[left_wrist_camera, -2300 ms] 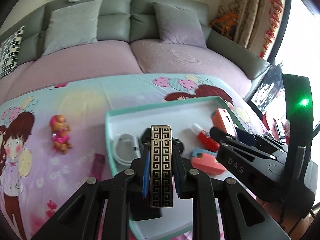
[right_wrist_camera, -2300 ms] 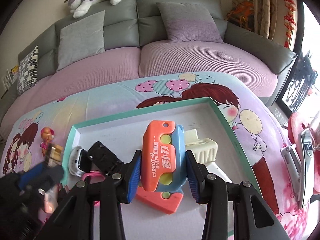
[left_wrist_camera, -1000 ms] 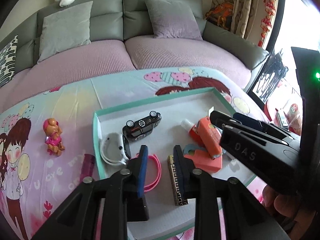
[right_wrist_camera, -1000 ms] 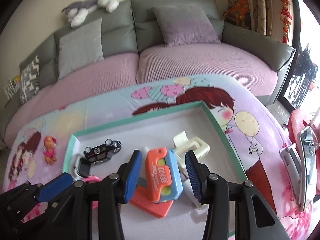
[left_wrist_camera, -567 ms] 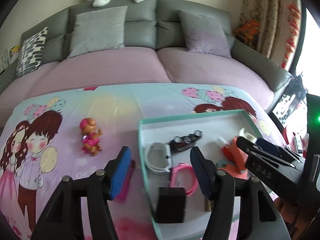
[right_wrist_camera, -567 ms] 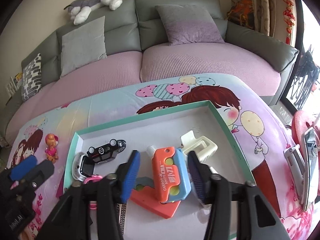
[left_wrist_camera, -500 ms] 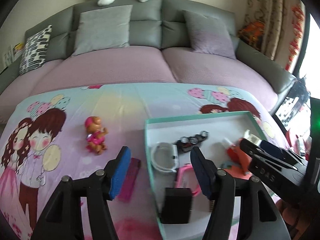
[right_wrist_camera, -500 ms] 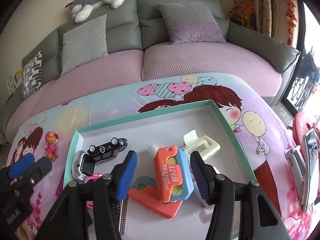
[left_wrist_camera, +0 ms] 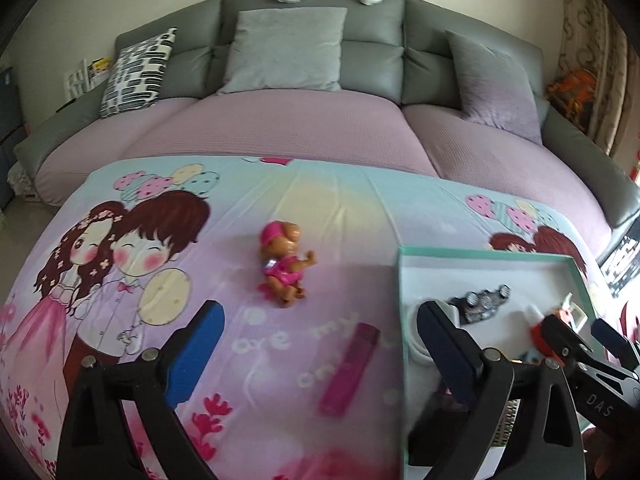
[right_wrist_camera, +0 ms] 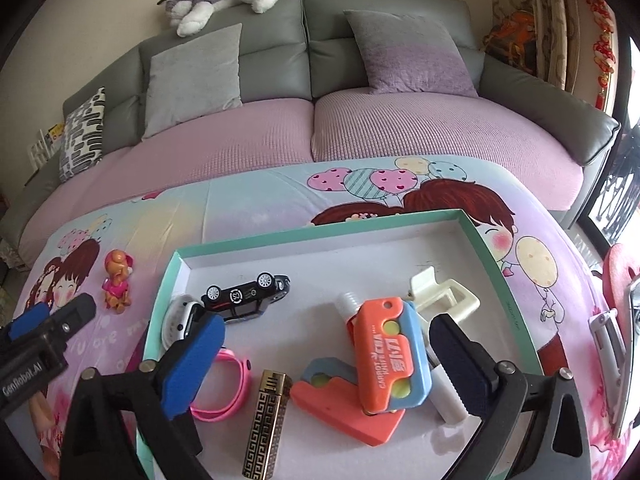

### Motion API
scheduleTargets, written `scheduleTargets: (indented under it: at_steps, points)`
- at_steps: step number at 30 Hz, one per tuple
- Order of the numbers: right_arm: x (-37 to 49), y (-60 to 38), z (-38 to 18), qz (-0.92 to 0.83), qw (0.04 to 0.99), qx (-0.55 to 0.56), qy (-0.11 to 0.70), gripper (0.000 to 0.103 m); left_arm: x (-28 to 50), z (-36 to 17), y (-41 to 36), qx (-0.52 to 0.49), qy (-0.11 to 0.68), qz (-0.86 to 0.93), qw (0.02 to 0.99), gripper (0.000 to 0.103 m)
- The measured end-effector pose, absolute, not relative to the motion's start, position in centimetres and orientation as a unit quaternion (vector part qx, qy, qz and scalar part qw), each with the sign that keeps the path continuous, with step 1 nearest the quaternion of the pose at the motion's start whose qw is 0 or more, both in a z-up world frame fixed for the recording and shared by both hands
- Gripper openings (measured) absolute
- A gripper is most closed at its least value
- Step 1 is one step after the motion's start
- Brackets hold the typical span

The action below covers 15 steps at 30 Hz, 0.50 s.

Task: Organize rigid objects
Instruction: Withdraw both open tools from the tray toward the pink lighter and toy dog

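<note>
On the cartoon-printed surface (right_wrist_camera: pixel 248 208) we see a shallow tray (right_wrist_camera: pixel 320 236) with a teal rim and white floor. Inside it, in the right wrist view, lie a black toy car (right_wrist_camera: pixel 246 295) on its side, a white smartwatch (right_wrist_camera: pixel 178 320) against the left wall, a pink band (right_wrist_camera: pixel 226 386), a gold-and-black lighter (right_wrist_camera: pixel 267 426) with a key pattern, a cream hair clip (right_wrist_camera: pixel 444 298) and a white tube (right_wrist_camera: pixel 444 394). An orange-and-blue carrot knife (right_wrist_camera: pixel 390 354) rests on top of a second, folded orange one (right_wrist_camera: pixel 340 406), with a small red-and-white bottle (right_wrist_camera: pixel 347 308) just behind it.

Our right gripper (right_wrist_camera: pixel 326 364) hovers over the tray, its jaws opening wide; the carrot knife lies between them, but neither pad presses on it.

Our left gripper (left_wrist_camera: pixel 320 354) points at the cloth left of the tray, its jaws opening too, pinching nothing. Ahead of it lie a pink-dressed puppy figure (left_wrist_camera: pixel 284 258) and a magenta bar (left_wrist_camera: pixel 350 368), both outside the tray.
</note>
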State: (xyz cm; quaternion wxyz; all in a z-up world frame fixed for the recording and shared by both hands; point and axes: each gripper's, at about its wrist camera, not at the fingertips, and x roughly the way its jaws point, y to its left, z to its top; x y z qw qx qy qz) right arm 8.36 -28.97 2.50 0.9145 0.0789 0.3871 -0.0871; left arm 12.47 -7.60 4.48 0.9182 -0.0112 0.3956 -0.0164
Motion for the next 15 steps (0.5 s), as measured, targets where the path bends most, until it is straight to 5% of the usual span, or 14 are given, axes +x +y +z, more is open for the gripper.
scheduleTargets:
  at_steps: [15]
  points:
    - [9.6,-22.0,2.8,0.014,0.921,0.066,0.384,0.103,13.3,2.8,-0.3,-0.007,0.434,0.064,0.898,0.098]
